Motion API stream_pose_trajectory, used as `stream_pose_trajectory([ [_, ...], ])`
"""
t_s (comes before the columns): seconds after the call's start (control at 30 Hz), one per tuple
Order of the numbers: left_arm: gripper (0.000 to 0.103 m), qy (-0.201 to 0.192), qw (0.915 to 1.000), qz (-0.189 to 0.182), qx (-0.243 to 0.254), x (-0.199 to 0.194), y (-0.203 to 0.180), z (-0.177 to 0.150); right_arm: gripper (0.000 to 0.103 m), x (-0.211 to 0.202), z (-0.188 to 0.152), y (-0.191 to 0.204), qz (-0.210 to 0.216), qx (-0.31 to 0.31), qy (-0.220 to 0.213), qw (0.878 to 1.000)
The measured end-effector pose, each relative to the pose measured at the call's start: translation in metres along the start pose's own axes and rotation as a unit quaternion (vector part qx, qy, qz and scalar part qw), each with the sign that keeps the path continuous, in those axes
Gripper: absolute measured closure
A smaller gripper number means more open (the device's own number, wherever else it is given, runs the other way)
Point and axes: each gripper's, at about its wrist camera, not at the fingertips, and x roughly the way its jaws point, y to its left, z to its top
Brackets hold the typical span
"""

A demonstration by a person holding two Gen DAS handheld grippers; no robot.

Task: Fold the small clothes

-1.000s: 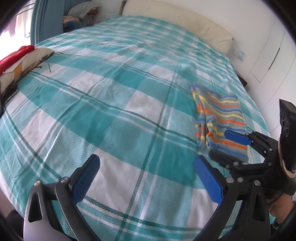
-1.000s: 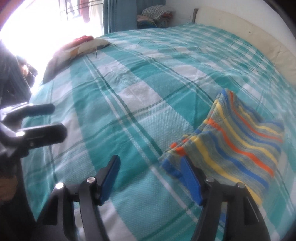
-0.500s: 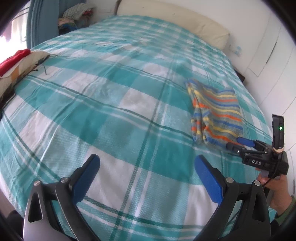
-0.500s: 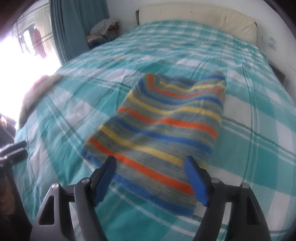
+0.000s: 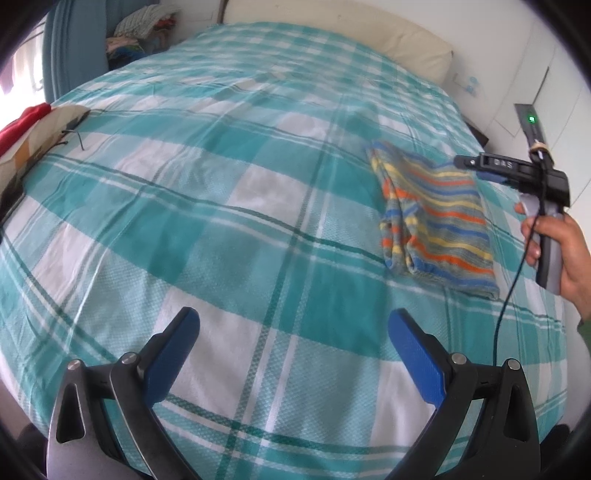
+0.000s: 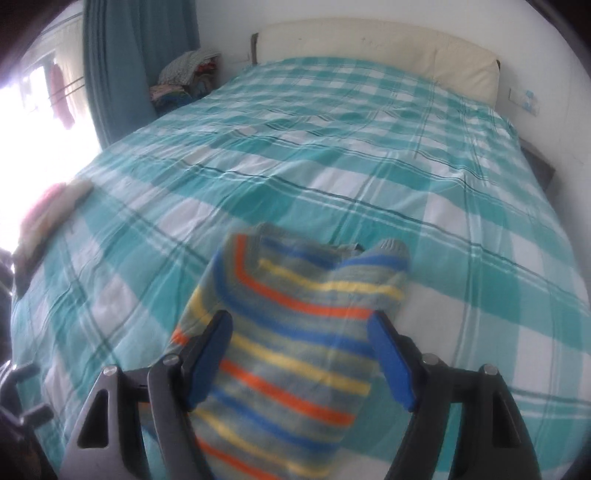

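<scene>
A small striped garment (image 5: pixel 436 221), grey with orange, yellow and blue bands, lies folded flat on the right side of the teal checked bedspread (image 5: pixel 221 221). My right gripper (image 6: pixel 299 325) hovers over it with its jaws wide apart. The stripes (image 6: pixel 314 280) show between the blue pads, which do not press on the cloth. In the left wrist view a hand holds the right gripper (image 5: pixel 476 169) above the garment's far right corner. Low over the sheet near the bed's front edge, my left gripper (image 5: pixel 293 321) stands open and holds nothing.
A heap of red and cream clothes (image 5: pixel 33 129) lies at the bed's left edge. A cream headboard (image 5: pixel 351 33) closes the far end. More clothes are stacked (image 6: pixel 184 77) by the teal curtain (image 6: pixel 140 55). White cupboards (image 5: pixel 535 74) stand to the right.
My right gripper has swung from the garment's near corner along the bed's right side to above the garment, rolling as it went. The garment stays flat. The left gripper has hardly moved.
</scene>
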Motion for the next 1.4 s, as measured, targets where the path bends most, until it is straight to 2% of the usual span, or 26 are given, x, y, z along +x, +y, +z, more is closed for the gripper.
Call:
stream_pose_trajectory([
  [0.13,0.001,0.002,1.0000,0.005,-0.004,0.002,0.002,0.000,0.028,0.068,-0.003,-0.021,-0.009,0.066,0.079,0.995],
  [0.17,0.001,0.003,1.0000,0.005,-0.005,0.003,0.003,0.000,0.027,0.077,-0.009,-0.021,-0.018,0.067,0.088,0.994],
  [0.2,0.001,0.004,1.0000,0.005,-0.006,0.003,0.004,0.000,0.027,0.075,-0.012,-0.016,-0.029,0.056,0.077,0.995],
  [0.3,0.001,0.007,1.0000,0.003,-0.005,0.003,0.003,0.000,0.027,0.053,-0.013,-0.004,-0.039,0.027,0.052,0.998],
  [0.4,0.001,0.007,1.0000,-0.002,0.002,0.001,-0.001,-0.001,0.027,0.004,-0.025,0.006,-0.008,0.015,0.005,1.000],
  [0.5,0.001,0.004,1.0000,-0.002,0.008,-0.001,-0.004,-0.002,0.026,-0.037,-0.058,0.020,0.013,0.001,-0.014,1.000],
  [0.53,0.001,0.005,0.9999,-0.002,0.010,0.000,-0.005,-0.002,0.022,-0.044,-0.074,0.024,0.016,-0.003,-0.016,1.000],
  [0.6,0.001,0.007,0.9999,0.001,0.013,0.001,-0.007,-0.003,0.020,-0.042,-0.109,0.029,0.009,-0.003,0.000,1.000],
  [0.7,0.001,0.006,0.9998,0.011,0.016,0.003,-0.008,-0.006,0.020,-0.017,-0.150,0.027,0.000,0.007,0.072,0.997],
  [0.73,0.001,0.006,0.9997,0.015,0.017,0.004,-0.008,-0.007,0.020,-0.021,-0.158,0.024,0.000,0.021,0.065,0.998],
  [0.9,0.001,0.006,0.9995,0.023,0.020,0.011,-0.012,-0.010,0.020,-0.073,-0.171,0.033,-0.059,0.035,0.006,0.998],
  [1.07,0.001,0.005,0.9992,0.014,0.038,0.016,-0.025,-0.016,0.020,-0.101,-0.179,0.040,-0.112,0.030,-0.015,0.993],
  [1.23,0.001,-0.004,0.9967,0.024,0.078,0.019,-0.041,-0.024,0.020,-0.114,-0.184,0.038,-0.121,0.035,-0.026,0.992],
  [1.4,0.001,-0.002,0.9952,0.022,0.095,0.024,-0.051,-0.030,0.020,-0.118,-0.189,0.040,-0.130,0.027,-0.029,0.991],
])
